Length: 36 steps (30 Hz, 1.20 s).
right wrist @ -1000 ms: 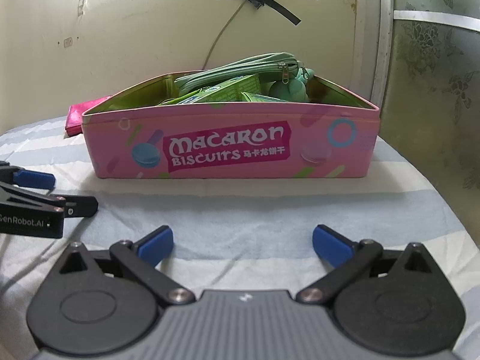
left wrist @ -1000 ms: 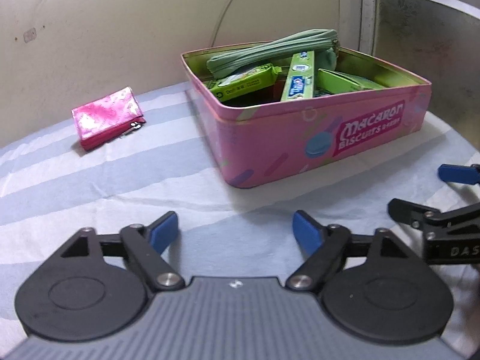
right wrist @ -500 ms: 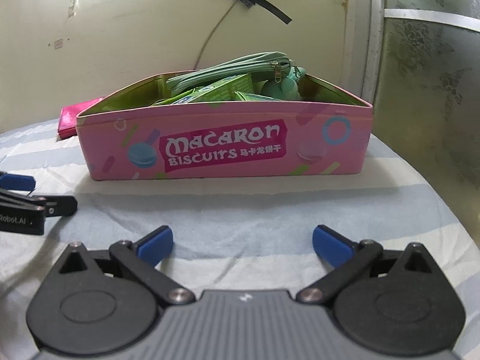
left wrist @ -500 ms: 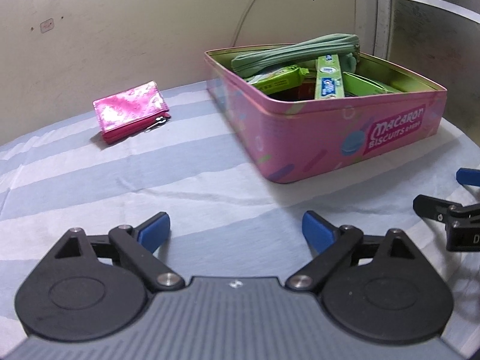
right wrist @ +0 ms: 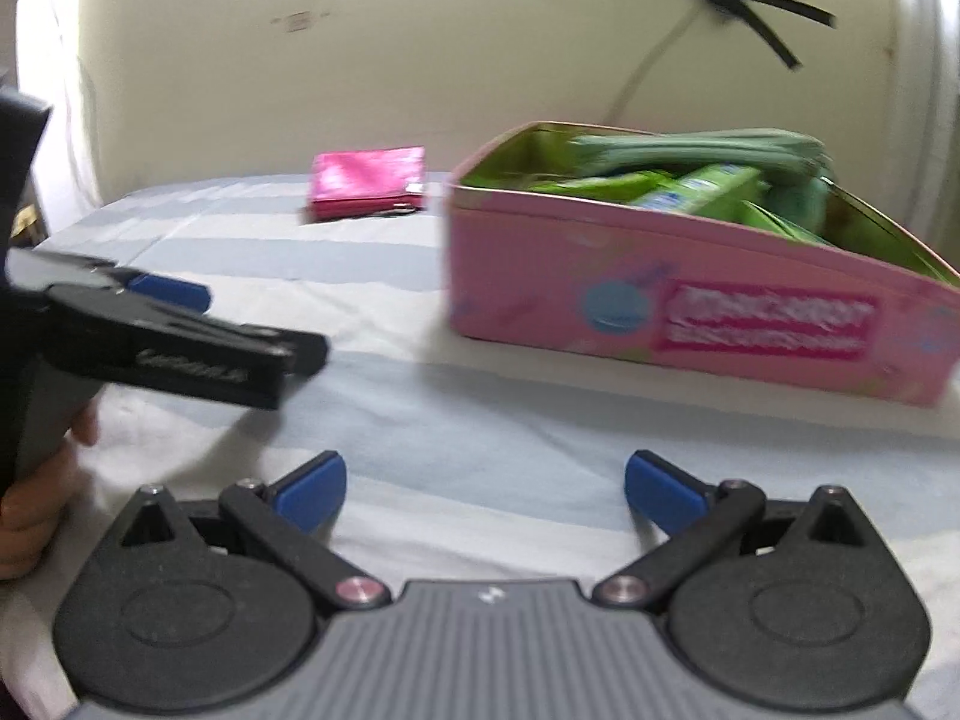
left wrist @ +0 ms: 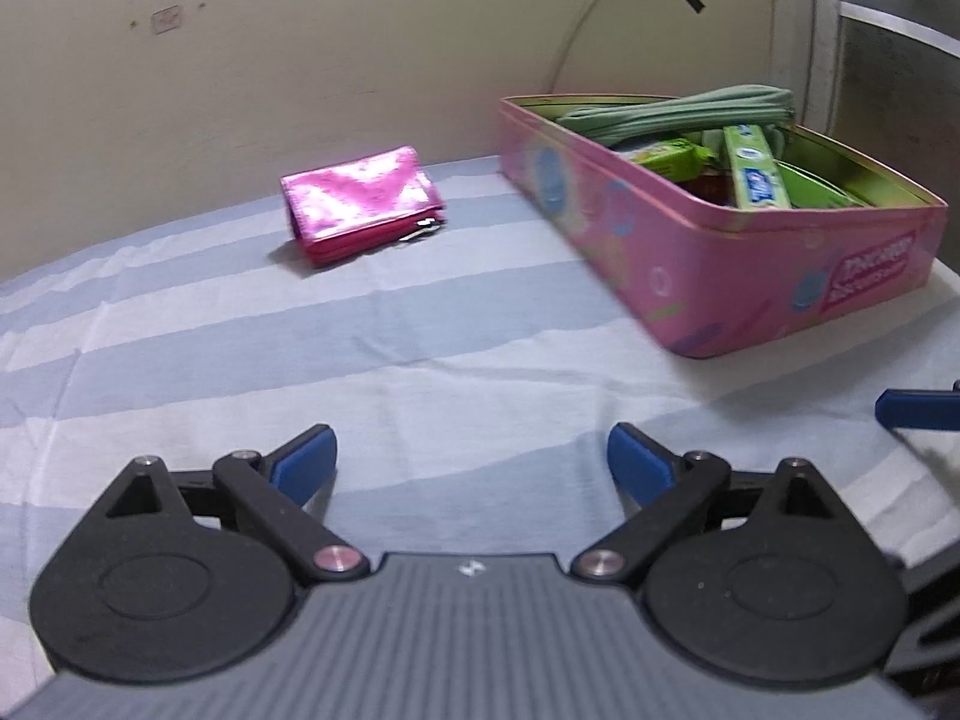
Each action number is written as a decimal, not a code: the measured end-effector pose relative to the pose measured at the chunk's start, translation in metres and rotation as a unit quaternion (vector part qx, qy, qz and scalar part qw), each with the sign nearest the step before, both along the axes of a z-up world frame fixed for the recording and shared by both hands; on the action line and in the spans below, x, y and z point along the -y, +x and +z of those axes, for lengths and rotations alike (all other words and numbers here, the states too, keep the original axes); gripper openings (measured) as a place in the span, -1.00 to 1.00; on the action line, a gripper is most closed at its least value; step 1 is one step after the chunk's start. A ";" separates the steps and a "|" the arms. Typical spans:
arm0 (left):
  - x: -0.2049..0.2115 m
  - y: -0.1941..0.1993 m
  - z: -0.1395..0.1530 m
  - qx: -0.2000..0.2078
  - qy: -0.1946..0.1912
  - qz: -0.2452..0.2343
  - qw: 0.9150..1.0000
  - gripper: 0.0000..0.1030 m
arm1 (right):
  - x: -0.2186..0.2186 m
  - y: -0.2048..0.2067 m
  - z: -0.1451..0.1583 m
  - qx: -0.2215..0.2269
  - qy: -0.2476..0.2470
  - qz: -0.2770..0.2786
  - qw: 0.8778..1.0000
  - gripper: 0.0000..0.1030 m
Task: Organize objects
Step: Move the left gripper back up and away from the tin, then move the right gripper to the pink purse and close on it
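Note:
A shiny pink wallet (left wrist: 360, 201) lies on the striped cloth near the wall, left of the pink Macaron Biscuits tin (left wrist: 750, 276). The tin holds a green pencil pouch (left wrist: 678, 114) and green packets (left wrist: 750, 171). My left gripper (left wrist: 471, 465) is open and empty, low over the cloth, facing the gap between wallet and tin. My right gripper (right wrist: 486, 489) is open and empty, in front of the tin (right wrist: 690, 312). The wallet (right wrist: 367, 181) shows far behind. The left gripper's body (right wrist: 180, 342) shows at the left of the right wrist view.
The blue and white striped cloth (left wrist: 420, 348) covers the table up to a beige wall (left wrist: 300, 60). A cable with black tape (right wrist: 738, 0) hangs on the wall behind the tin. A patterned panel (left wrist: 900, 60) stands at the right.
Both grippers have swung to the left, so the tin has slid right in both views and the wallet has come toward the middle. Both stay open and empty.

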State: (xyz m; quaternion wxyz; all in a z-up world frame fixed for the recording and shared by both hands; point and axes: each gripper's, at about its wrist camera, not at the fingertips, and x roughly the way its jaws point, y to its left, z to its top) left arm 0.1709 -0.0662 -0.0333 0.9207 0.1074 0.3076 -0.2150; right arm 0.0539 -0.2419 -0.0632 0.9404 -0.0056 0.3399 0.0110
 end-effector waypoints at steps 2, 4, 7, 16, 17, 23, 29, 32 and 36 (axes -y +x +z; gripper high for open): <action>-0.007 0.003 -0.001 0.002 0.001 0.007 1.000 0.92 | -0.012 0.004 0.000 -0.002 -0.001 0.018 1.000 1.00; -0.012 0.007 0.000 0.005 0.003 0.014 1.000 0.92 | -0.024 0.006 0.000 -0.003 -0.003 0.035 0.999 1.00; -0.021 0.013 0.000 0.008 0.009 0.026 1.000 0.92 | -0.041 0.013 0.000 -0.005 -0.003 0.058 0.998 1.00; -0.048 0.037 0.000 0.009 0.017 0.058 0.998 0.93 | -0.076 0.038 0.003 -0.012 -0.004 0.103 0.995 1.00; -0.051 0.040 0.000 0.010 0.020 0.061 0.998 0.93 | -0.080 0.041 0.002 -0.012 -0.005 0.105 0.994 1.00; -0.069 0.060 0.002 0.025 0.042 0.083 0.995 0.94 | -0.096 0.066 0.002 -0.016 -0.004 0.128 0.992 1.00; -0.096 0.089 0.003 0.018 0.034 0.120 0.992 0.95 | -0.105 0.093 0.001 -0.019 0.003 0.136 0.990 1.00; -0.119 0.103 0.003 -0.019 -0.014 0.153 0.988 0.94 | -0.108 0.109 0.000 -0.019 0.010 0.138 0.990 1.00; -0.134 0.102 0.005 -0.024 -0.052 0.174 0.983 0.92 | -0.111 0.140 -0.002 -0.018 0.002 0.119 0.993 1.00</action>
